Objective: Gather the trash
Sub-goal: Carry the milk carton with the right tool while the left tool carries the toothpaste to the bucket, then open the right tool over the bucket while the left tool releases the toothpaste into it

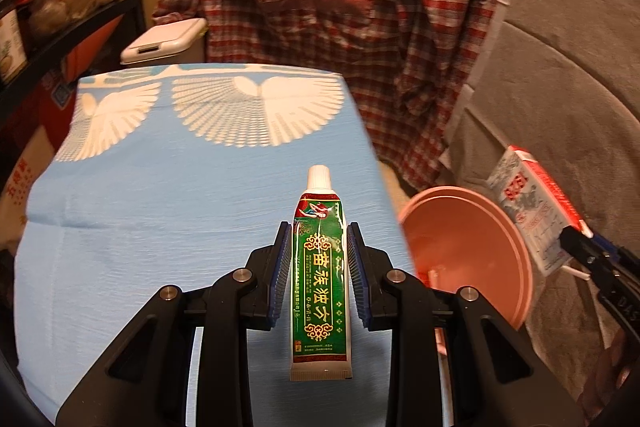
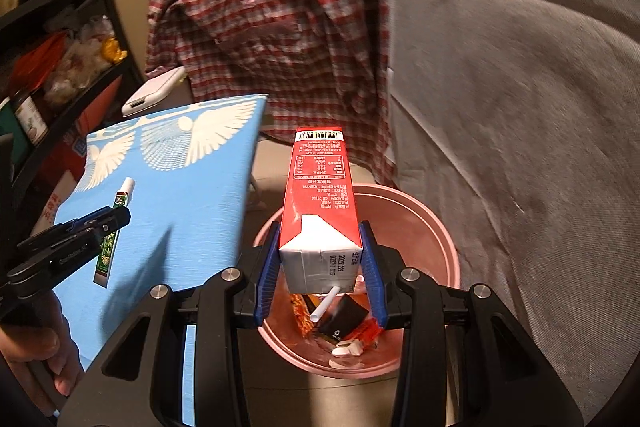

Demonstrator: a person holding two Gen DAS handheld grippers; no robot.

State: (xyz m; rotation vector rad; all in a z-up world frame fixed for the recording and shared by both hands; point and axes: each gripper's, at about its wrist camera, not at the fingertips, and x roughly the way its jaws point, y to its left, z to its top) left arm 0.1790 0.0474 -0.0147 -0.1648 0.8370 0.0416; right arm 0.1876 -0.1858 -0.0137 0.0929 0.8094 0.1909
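- Blue ribbed pads of the left gripper (image 1: 318, 247) are partly closed on a green tube (image 1: 322, 279) with a white cap, which is held lengthwise between them, cap pointing away from the camera, above the tabletop (image 1: 160, 207).
- Blue pads of the right gripper (image 2: 320, 247) are partly closed on a red and white carton (image 2: 318, 211), one pad on each side; a white straw (image 2: 326, 303) sticks out of the carton end nearest the camera.
- Directly below the carton stands a pink bin (image 2: 440, 239). It holds a black packet (image 2: 344, 319), an orange wrapper (image 2: 302, 315) and small white scraps.
- The bin is on the floor just beside the right edge of the tabletop; in the left wrist view the bin (image 1: 472, 247) and the carton (image 1: 532, 211) appear to the right of the tube.
- The tabletop is covered by a light blue cloth with white wing patterns at its far end.
- A person's hand (image 2: 36, 351) shows at the lower left of the right wrist view, under the left gripper.
- Beyond the far edge of the tabletop sits a white lidded box (image 1: 164, 41).
- Behind it hangs a red and white checked shirt (image 1: 340, 7).
- At far left stands a dark shelf (image 1: 60, 27) with bags and boxes.
- At right is a grey fabric surface (image 2: 520, 107).
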